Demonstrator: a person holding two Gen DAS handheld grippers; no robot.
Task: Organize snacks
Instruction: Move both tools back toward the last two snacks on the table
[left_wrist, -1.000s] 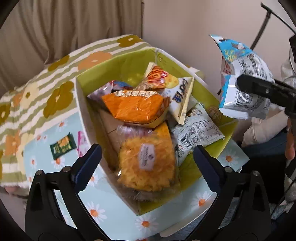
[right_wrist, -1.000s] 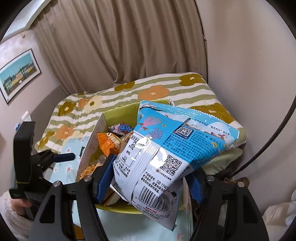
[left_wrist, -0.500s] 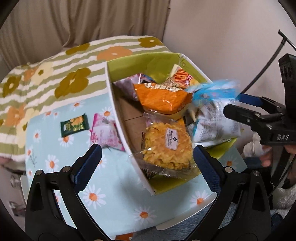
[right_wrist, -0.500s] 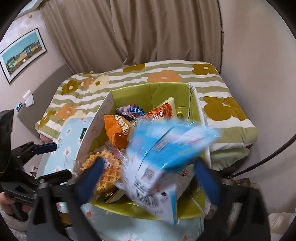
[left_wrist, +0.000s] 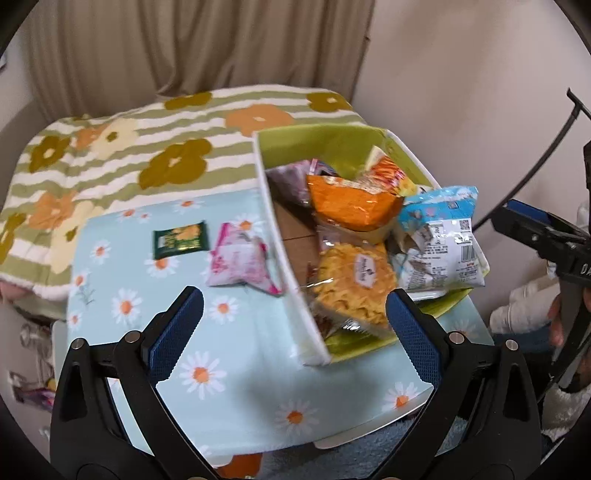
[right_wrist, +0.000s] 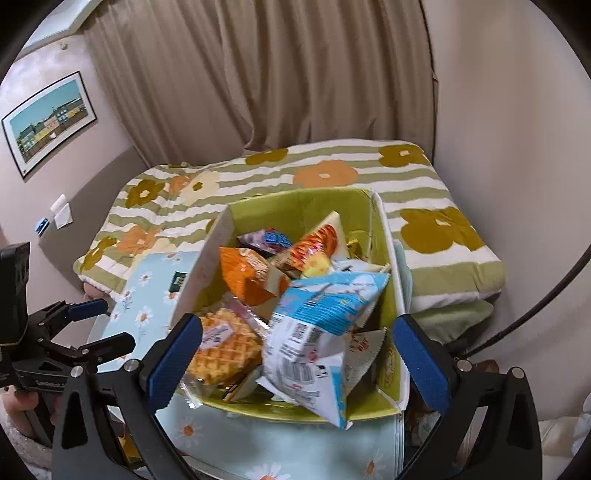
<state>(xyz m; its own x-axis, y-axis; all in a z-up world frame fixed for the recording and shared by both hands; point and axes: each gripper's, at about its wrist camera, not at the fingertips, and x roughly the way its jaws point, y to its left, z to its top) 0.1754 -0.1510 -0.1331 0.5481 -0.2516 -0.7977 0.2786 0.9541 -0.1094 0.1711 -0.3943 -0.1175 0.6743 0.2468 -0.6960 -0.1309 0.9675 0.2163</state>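
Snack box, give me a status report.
Both grippers open, left, right. Blue bag lies in the box. Green packet and pink packet on the cloth, nothing blocking them.

A small table (left_wrist: 236, 373) covered in a pale blue daisy cloth fills the lower centre of the left wrist view. On it lie a dark green packet (left_wrist: 180, 239), a pink packet (left_wrist: 240, 265) and, at the right, a green-lined box (left_wrist: 295, 306) of snacks.
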